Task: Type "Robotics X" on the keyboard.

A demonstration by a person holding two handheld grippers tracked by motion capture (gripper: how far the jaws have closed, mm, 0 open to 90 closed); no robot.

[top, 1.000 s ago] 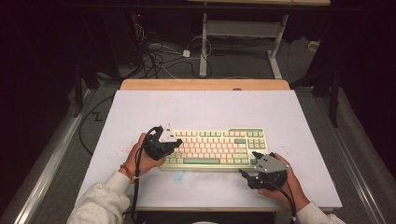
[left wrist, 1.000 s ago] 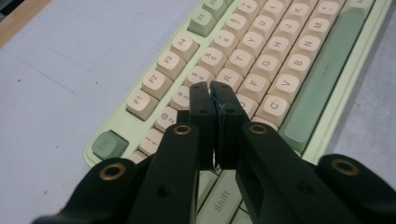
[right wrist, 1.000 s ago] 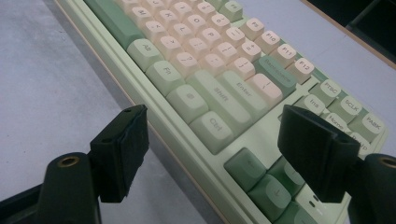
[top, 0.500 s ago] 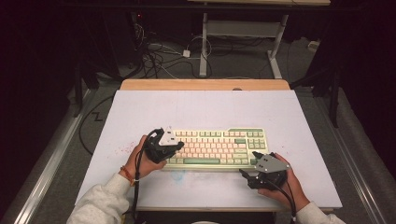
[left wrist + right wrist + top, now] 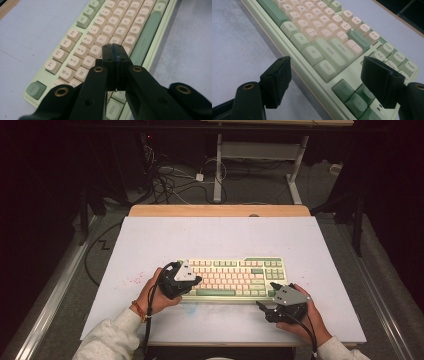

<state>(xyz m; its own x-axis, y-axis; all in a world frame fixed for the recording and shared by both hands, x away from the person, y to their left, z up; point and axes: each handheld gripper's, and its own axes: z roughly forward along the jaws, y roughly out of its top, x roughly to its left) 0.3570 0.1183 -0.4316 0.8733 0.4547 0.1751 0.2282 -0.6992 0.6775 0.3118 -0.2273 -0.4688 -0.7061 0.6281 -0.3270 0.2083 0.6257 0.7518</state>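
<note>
**A:** What am I looking at from your end?

**B:** I see the white table (image 5: 150, 245) taking up the middle of the high view, with the keyboard (image 5: 230, 277) lying flat a little below centre, long side running left to right. It's pale green with cream keys and a green space bar.

**A:** And the hands?

**B:** My left gripper (image 5: 189, 284) sits at the keyboard's left end, lower left of centre in the high view. In the left gripper view its jaws are pressed together with nothing between them, tips hovering over the letter keys (image 5: 100, 40) near the middle of that frame; whether they touch a key I can't tell.

**A:** The other one?

**B:** My right gripper (image 5: 267, 306) is at the lower right of the high view, just off the keyboard's near right corner. In the right gripper view its jaws stand wide apart, empty, with the Ctrl key (image 5: 325, 68) and the arrow keys (image 5: 352, 97) between them farther off
</note>
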